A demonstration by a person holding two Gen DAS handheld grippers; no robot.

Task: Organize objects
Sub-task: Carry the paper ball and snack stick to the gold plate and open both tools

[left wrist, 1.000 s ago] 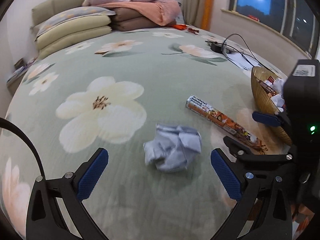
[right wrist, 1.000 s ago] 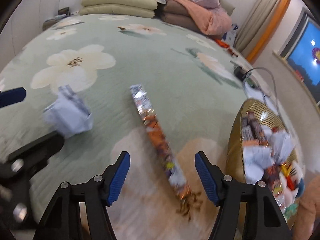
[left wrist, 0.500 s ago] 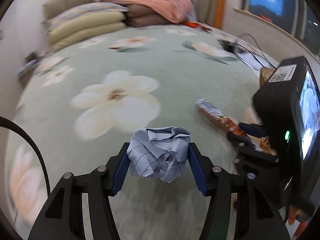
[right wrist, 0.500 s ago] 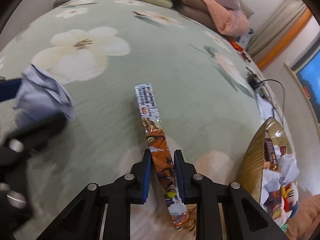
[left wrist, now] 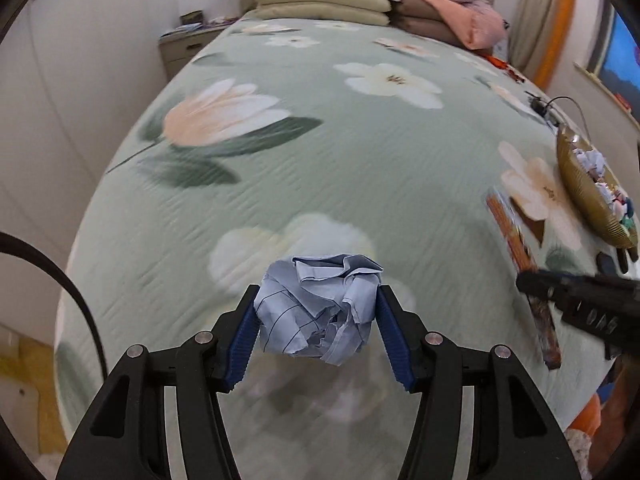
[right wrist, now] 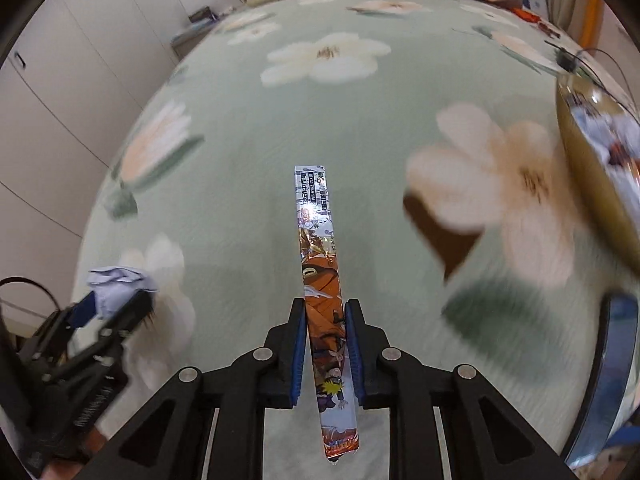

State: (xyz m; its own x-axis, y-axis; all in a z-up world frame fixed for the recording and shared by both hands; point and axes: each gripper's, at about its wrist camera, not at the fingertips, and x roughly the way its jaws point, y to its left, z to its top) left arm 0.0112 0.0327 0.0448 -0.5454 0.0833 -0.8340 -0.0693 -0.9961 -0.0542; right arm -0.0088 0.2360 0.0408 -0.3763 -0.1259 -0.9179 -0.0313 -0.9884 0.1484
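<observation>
Left wrist view: left gripper (left wrist: 316, 322) had its blue pads (left wrist: 241, 336) pinching the crumpled blue paper ball (left wrist: 318, 312) from both sides, ball lifted clear of the floral bedspread (left wrist: 320, 152). Grip sat across the widest part, probably so the soft wad wouldn't slip out. The gold bowl (left wrist: 580, 196) sat far right on the bed, holding other paper scraps and small bits, well apart from the ball. Judged: that bowl was the collection spot.

Right wrist view: right gripper (right wrist: 326, 344) had its jaws pressed nearly together on the long snack wrapper (right wrist: 320, 264), pinching it near its lower end, so most of its length stuck forward past the fingertips. Wrapper looked raised off the bedspread, edge-on between the pads; a thin flat strip needs that narrow clamp. Bowl rim (right wrist: 576, 148) showed at the right edge, blurred, near but not under the wrapper.

Both items in hand, neither in the bowl yet. Judged: carry stage. The long overhang could make the wrapper swing or catch the rim on the drop.
</observation>
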